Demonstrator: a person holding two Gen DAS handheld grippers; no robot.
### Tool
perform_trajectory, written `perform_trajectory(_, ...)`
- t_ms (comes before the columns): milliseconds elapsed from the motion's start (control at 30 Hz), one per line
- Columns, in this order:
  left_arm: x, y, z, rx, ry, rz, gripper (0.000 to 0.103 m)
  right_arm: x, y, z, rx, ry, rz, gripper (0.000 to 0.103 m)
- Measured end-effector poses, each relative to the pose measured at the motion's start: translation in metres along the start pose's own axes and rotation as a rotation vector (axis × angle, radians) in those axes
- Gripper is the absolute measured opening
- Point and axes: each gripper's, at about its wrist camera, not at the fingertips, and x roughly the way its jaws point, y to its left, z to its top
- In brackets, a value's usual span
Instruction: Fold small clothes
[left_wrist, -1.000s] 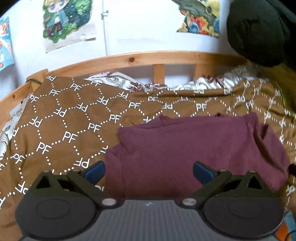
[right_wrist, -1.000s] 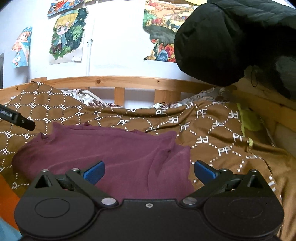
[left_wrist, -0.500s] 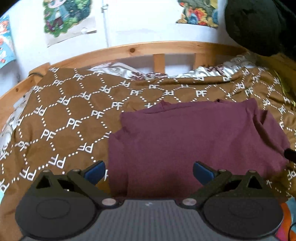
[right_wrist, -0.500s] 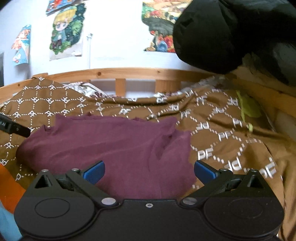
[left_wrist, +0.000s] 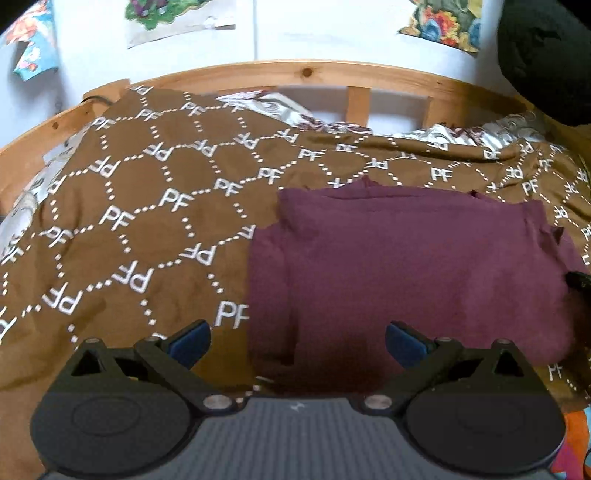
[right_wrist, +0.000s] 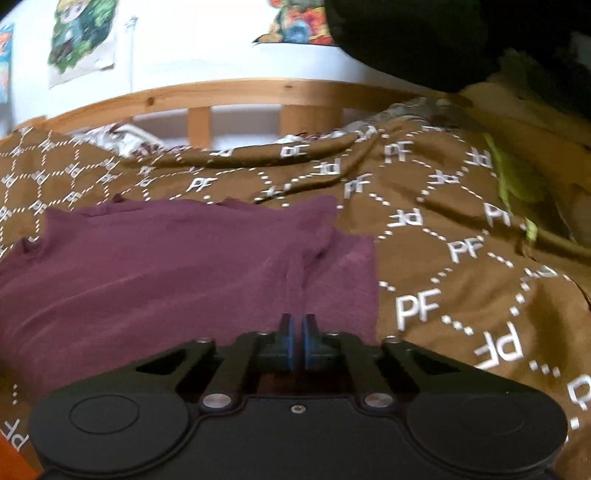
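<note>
**Right wrist view: the right tool has just closed at the near edge of the garment**

Right wrist view. The right tool now shows its two blue pads drawn together with only a sliver between them, whereas a moment ago they stood wide apart. They meet just over the near hem of the maroon garment, close to its right-hand corner. Whether cloth is actually pinched between the pads cannot be told, because the tool body hides the hem beneath it. The garment lies spread on the brown blanket printed with "PF" letters, which covers a bed with a wooden rail. A fold line runs up the cloth ahead of the closed pads.

Left wrist view. The left tool is wide open, its pads well apart, and it sits lower and nearer the cloth than a second ago. Its opening straddles the near left edge of the maroon garment, so that one pad lies over blanket and the other over cloth. Nothing is gripped. The garment already appears doubled along its left side.

Interpretation. The closing of the right tool suggests that the grasp phase of a fold has begun on that side. The left tool probably needs to close on its own corner before both can lift and carry the near hem towards the far edge.
</note>
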Motion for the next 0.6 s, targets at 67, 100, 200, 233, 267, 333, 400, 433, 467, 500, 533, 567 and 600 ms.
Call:
perform_trajectory(67, 0.002, 0.006, -0.002, -0.019, 0.010, 0.008, 0.102, -0.007, -0.002, -0.006, -0.002, -0.020, -0.019, 0.003)
perform_trajectory(100, 0.004, 0.007, -0.002, -0.026, 0.016, 0.009, 0.102, -0.009, -0.003, -0.008, -0.003, -0.019, -0.021, 0.003)
perform_trajectory(200, 0.008, 0.012, -0.007, -0.027, -0.001, 0.005, 0.102, -0.009, -0.007, -0.013, 0.009, 0.001, -0.015, 0.002)
perform_trajectory(233, 0.009, 0.014, -0.008, -0.027, -0.007, 0.004, 0.102, -0.008, -0.008, -0.013, 0.017, 0.004, -0.013, 0.002)
perform_trajectory(267, 0.010, 0.017, -0.008, -0.032, -0.010, -0.002, 0.102, -0.009, -0.010, -0.012, 0.024, 0.003, -0.010, 0.006)
perform_trajectory(333, 0.011, 0.021, -0.008, -0.052, -0.017, -0.029, 0.102, -0.012, -0.010, -0.010, 0.034, -0.003, -0.003, 0.015)
perform_trajectory(400, 0.012, 0.025, -0.007, -0.079, -0.027, -0.056, 0.102, -0.019, -0.007, -0.009, 0.041, -0.025, 0.006, 0.030)
perform_trajectory(433, 0.013, 0.027, -0.005, -0.094, -0.027, -0.067, 0.102, -0.023, -0.005, -0.009, 0.038, -0.043, 0.009, 0.043)
perform_trajectory(467, 0.015, 0.029, -0.004, -0.109, -0.023, -0.076, 0.102, -0.027, -0.001, -0.009, 0.030, -0.062, 0.005, 0.056)
perform_trajectory(500, 0.017, 0.030, -0.003, -0.121, -0.018, -0.082, 0.102, -0.031, 0.004, -0.009, 0.021, -0.081, 0.004, 0.061)
perform_trajectory(533, 0.019, 0.031, -0.002, -0.130, -0.011, -0.087, 0.102, -0.035, 0.008, -0.009, 0.016, -0.098, 0.011, 0.069)
perform_trajectory(567, 0.022, 0.033, -0.001, -0.140, -0.002, -0.090, 0.102, -0.038, 0.013, -0.009, 0.010, -0.115, 0.023, 0.075)
perform_trajectory(600, 0.024, 0.034, -0.001, -0.148, 0.003, -0.092, 0.102, -0.041, 0.019, -0.010, 0.000, -0.130, 0.035, 0.078)
